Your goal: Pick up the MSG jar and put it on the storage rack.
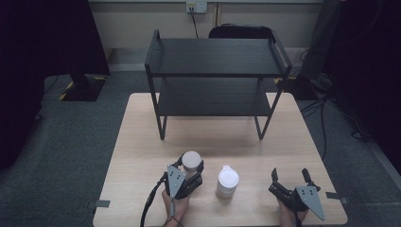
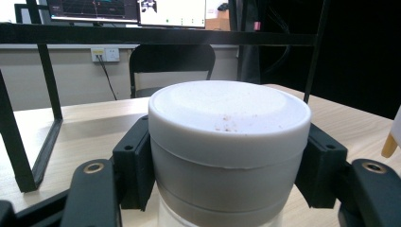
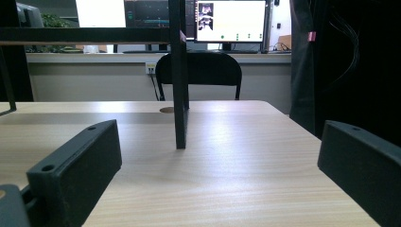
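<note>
Between the jaws of the left claw (image 1: 191, 169) sits a white-lidded jar (image 1: 191, 162), the two black pads pressed against its sides just under the lid, as the left gripper view shows close up (image 2: 229, 151); the jar stands upright on the desk (image 1: 142, 142) near its front edge, left of centre. Just to its right, apart from it, stands a second jar (image 1: 227, 183) with a white lid, also upright and untouched. Further right, the right claw (image 1: 291, 176) rests low over the desk with its jaws spread wide apart and nothing between them; its own view looks across bare wood to one leg of the rack (image 3: 178, 94). Beyond both claws, a black two-tier rack (image 1: 217, 71) stands on the far half of the desk, both shelves bare.
</note>
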{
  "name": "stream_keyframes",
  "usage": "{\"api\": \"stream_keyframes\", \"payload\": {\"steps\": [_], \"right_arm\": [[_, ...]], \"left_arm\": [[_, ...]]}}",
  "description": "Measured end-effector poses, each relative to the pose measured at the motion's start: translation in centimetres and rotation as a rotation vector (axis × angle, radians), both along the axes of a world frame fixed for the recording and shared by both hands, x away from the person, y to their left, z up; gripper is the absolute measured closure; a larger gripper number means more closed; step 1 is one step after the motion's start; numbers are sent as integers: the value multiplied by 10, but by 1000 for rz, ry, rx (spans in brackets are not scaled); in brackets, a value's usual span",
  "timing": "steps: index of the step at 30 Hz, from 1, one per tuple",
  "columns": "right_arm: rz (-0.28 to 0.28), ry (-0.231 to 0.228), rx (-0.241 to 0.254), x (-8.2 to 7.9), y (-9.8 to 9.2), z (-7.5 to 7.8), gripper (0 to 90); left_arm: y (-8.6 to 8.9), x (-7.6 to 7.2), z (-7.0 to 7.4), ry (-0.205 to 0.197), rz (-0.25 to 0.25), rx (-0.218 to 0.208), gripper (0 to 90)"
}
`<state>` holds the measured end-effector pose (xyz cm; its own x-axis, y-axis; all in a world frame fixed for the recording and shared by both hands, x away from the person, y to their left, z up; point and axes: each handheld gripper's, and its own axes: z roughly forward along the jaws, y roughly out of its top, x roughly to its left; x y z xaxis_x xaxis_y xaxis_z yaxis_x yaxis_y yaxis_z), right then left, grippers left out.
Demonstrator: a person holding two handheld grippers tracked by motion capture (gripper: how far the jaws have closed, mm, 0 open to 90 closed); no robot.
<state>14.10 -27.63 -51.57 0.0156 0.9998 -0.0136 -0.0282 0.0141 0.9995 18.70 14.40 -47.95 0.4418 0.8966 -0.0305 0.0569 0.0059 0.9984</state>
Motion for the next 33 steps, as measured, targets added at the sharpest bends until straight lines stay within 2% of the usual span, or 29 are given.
{"api": "stream_keyframes", "payload": {"steps": [8, 13, 21, 22, 23, 24, 26, 27, 30, 33], "right_arm": [[3, 0, 0, 0, -1, 0, 0], [5, 0, 1, 0, -1, 0, 0], [6, 0, 1, 0, -1, 0, 0], [6, 0, 1, 0, -1, 0, 0], [6, 0, 1, 0, -1, 0, 0], [6, 0, 1, 0, -1, 0, 0], [6, 0, 1, 0, -1, 0, 0], [6, 0, 1, 0, -1, 0, 0], [6, 0, 1, 0, -1, 0, 0], [6, 0, 1, 0, -1, 0, 0]], "left_arm": [[-1, 0, 2, 6, 1, 2, 340], [1, 0, 5, -6, -5, -2, 340], [8, -1, 21, -21, -43, 19, 341], [9, -1, 23, -18, -44, 7, 340], [13, 0, 29, -11, -66, -5, 341], [13, 0, 29, -11, -66, -5, 341], [18, 2, 37, -22, -98, 14, 341], [18, 2, 37, -22, -98, 14, 341], [27, 7, 45, -50, -154, 20, 340], [31, 12, 53, -59, -177, 39, 341]]}}
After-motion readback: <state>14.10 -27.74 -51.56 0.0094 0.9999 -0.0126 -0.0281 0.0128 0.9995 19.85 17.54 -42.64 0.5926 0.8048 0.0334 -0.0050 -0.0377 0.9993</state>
